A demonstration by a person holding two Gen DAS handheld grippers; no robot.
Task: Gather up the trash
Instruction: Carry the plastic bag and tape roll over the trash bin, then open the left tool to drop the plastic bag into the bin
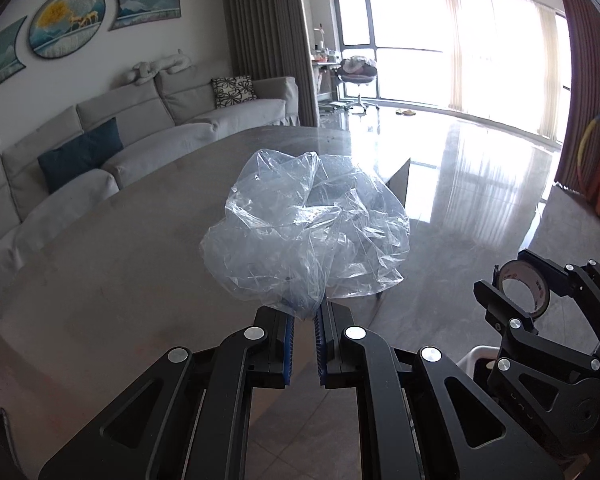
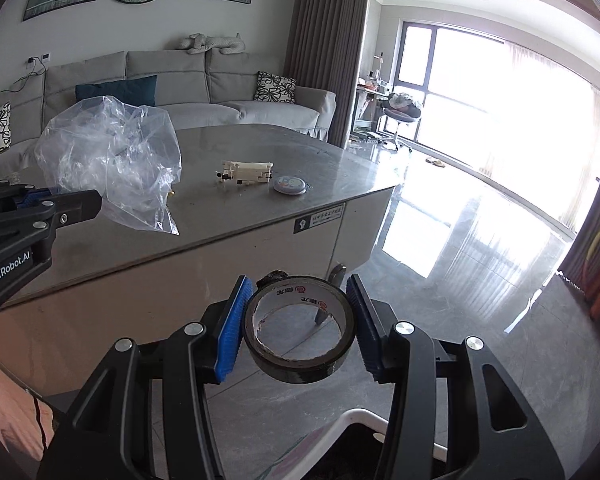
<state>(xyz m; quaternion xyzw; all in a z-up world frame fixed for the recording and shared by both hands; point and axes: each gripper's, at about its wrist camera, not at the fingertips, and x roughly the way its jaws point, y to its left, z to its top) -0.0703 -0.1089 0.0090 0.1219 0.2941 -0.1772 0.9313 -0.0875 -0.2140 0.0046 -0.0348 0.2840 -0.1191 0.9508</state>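
My left gripper (image 1: 305,318) is shut on a crumpled clear plastic bag (image 1: 308,224) and holds it above the grey table (image 1: 100,280). The bag also shows in the right wrist view (image 2: 112,160), with the left gripper (image 2: 60,204) at its left. My right gripper (image 2: 300,320) is shut on a dark tape roll (image 2: 300,340) and holds it over the floor beside the table, above a white-rimmed bin (image 2: 364,420). The right gripper with the tape roll (image 1: 524,288) shows at the right of the left wrist view.
On the table (image 2: 228,216) lie a small white toy-like object (image 2: 246,172) and a round flat disc (image 2: 290,185). A grey sofa (image 2: 180,92) stands behind the table. The glossy floor (image 2: 460,260) stretches right to the windows.
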